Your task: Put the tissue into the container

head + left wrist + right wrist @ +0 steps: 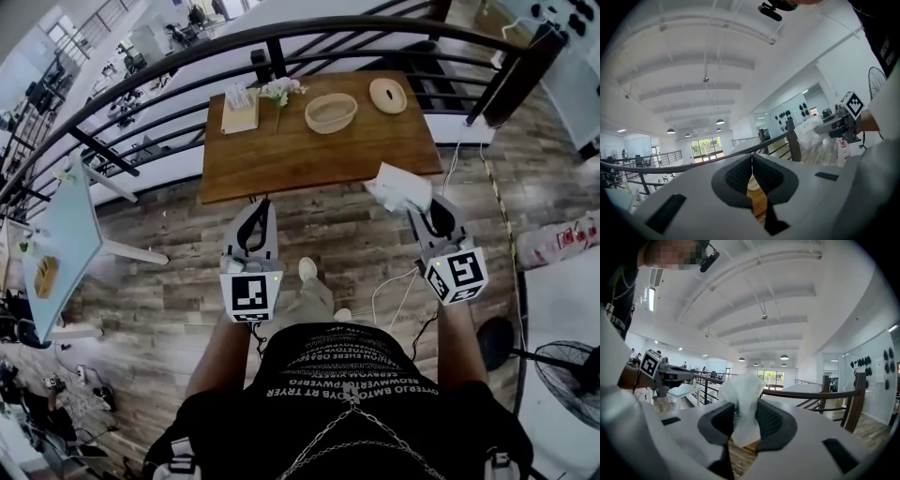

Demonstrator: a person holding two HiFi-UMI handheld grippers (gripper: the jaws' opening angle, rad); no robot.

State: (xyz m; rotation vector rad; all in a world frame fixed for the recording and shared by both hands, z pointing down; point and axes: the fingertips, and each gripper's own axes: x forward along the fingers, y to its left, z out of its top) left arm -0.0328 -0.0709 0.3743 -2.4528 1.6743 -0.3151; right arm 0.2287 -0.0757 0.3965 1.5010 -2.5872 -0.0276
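R gripper is clamped on the tissue, a crumpled white wad held at the tabletop's near edge, by the right corner. L gripper has its jaws pressed together w/ nothing in them, just short of the near edge. Container sits empty by the far edge, a flat round lid beside it twd the far right corner.

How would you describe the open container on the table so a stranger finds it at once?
Find the wooden table by the black railing. Near its far edge, between the flowers and a flat round lid, stands the container: the only hollow bowl there.
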